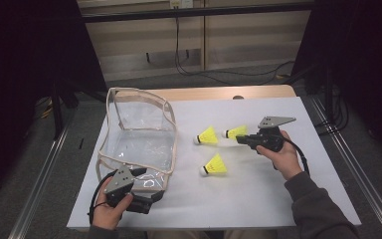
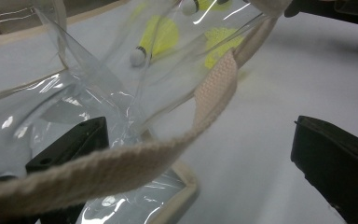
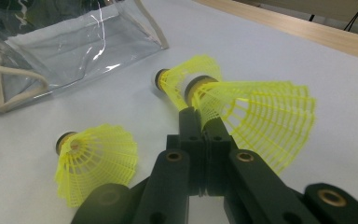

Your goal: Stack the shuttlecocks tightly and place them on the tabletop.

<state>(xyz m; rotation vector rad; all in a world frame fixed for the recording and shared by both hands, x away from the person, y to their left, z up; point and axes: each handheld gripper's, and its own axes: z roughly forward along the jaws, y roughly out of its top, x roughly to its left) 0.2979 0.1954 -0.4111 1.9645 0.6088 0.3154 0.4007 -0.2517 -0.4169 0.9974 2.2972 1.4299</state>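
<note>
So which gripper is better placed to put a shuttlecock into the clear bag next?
Right. The right gripper is already shut on a shuttlecock, while the left gripper sits open at the clear bag.

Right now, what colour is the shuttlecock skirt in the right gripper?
Bright yellow shuttlecock, clearest in the right gripper view.

Your right fingers [image 3: 193, 122] pinch one yellow shuttlecock [image 1: 235, 132] by its skirt; your left fingers [image 2: 70, 144] stand around the clear bag's [image 1: 139, 134] beige rim.
</note>
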